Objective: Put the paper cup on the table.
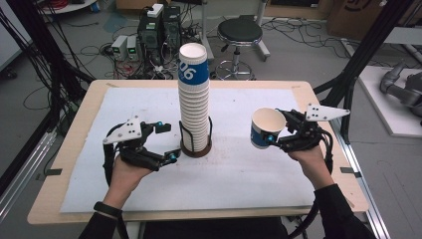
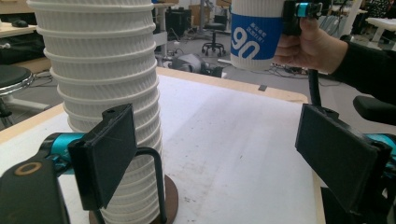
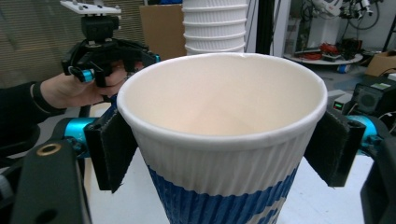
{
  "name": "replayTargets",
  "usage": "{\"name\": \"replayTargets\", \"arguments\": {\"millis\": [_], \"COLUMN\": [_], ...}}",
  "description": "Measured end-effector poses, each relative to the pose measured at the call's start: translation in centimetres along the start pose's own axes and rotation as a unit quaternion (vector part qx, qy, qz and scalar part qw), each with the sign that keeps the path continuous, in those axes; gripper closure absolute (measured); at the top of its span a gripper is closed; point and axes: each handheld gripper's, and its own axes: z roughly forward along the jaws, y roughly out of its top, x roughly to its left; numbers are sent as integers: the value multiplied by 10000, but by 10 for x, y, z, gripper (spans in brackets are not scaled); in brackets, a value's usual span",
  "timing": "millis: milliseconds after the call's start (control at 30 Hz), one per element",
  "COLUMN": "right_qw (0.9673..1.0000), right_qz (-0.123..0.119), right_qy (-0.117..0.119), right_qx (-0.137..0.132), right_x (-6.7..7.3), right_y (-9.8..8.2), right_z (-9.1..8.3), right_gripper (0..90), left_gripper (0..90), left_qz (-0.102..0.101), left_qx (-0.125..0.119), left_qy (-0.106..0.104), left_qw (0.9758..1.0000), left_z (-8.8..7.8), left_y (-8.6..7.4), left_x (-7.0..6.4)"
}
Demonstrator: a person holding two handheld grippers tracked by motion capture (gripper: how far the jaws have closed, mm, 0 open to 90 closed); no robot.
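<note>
Paper cup point(image 1: 265, 128), ribbed, white over blue band, clamped in right gripper point(image 1: 278, 133). Left gripper point(image 1: 166, 142) unclenched, empty, beside tall ridged cup stack point(image 1: 194, 99).

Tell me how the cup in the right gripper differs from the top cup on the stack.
The held cup is gripped off the table by the right gripper; the top cup sits nested on the stack in its holder. The held cup tilts slightly; the top cup stands upright. Both are white ribbed paper cups with a blue band.

You work in even, soft room light; shadows on the table point(image 1: 249, 169) are faint, and the cup point(image 3: 219, 140) close to your right camera looks slightly blurred.
</note>
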Motion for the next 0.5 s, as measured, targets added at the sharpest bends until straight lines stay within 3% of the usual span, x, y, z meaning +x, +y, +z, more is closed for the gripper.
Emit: {"name": "replayTargets", "arguments": {"millis": [133,500], "right_qw": [9999,9991], "right_qz": [-71,120], "right_qy": [-126,-402], "right_qx": [31,59], "right_x": [-6,-26], "right_y": [0,-4], "right_z": [-1,-2], "right_gripper": [202,202], "left_gripper": [128,128], "left_qz": [16,-37], "left_qx": [5,95], "left_qy": [-9,72], "left_qw": [10000,9999], "left_z": [-1,-7], "left_y": [-2,-10], "left_x": [0,1]}}
